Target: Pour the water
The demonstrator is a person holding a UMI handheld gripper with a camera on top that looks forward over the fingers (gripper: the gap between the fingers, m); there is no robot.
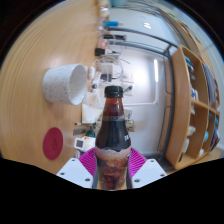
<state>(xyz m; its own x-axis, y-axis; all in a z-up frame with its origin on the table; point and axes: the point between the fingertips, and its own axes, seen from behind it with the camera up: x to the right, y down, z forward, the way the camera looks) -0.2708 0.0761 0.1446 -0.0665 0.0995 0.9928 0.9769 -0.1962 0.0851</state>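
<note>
A dark bottle (112,135) with a red cap band stands upright between my fingers, its body filling the gap. Both pink pads (90,160) press against its sides, so my gripper (111,168) is shut on the bottle. The whole view is tilted. A white cup (66,83) sits on the wooden table (40,50) to the left of the bottle, beyond my fingers. The bottle's base is hidden below the fingers.
A pink round thing (53,146) lies on the table at the left, close to my fingers. Beyond the bottle is a white wall with clutter (110,50) along the table's far side. Wooden shelves (190,110) stand at the right.
</note>
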